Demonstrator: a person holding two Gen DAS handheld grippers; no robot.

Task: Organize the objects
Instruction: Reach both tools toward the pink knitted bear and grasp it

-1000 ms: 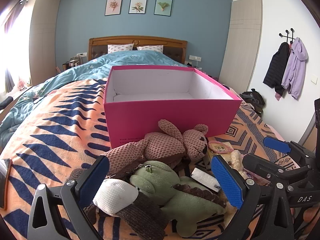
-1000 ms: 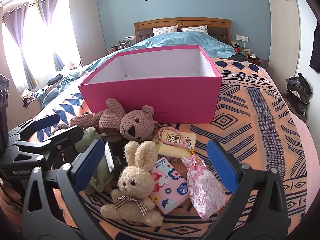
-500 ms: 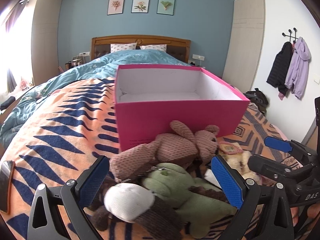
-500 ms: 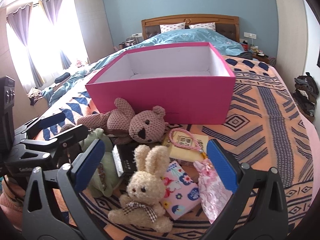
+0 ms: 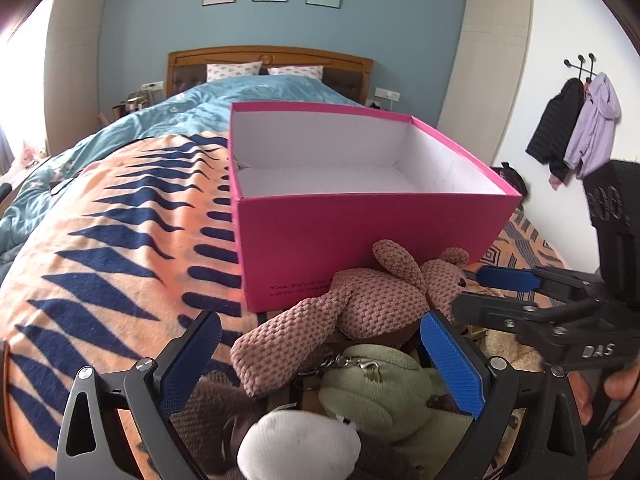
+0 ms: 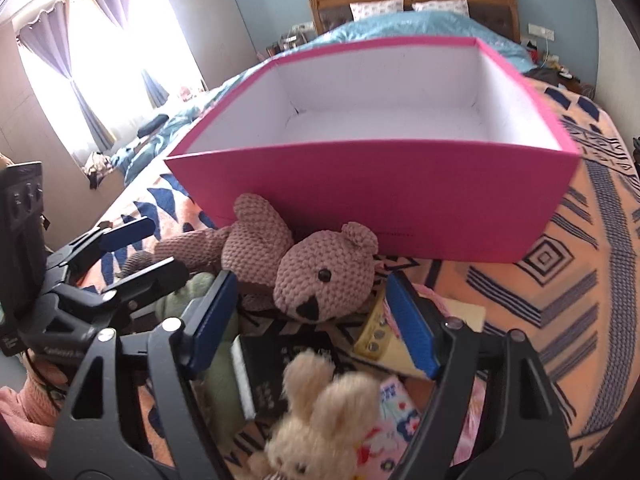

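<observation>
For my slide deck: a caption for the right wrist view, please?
Right gripper, jaws just narrowing but gripping nothing, closes on a pink knitted teddy bear before an empty pink box.

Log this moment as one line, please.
right gripper: jaws just closing, around pink knitted bear, no grip | left gripper: open over green plush | pink box: empty

Cream rabbit [image 6: 316, 420] blurred, cut off by bottom edge; green plush [image 5: 384, 396] below pink bear [image 5: 360, 308] partly hidden.
</observation>
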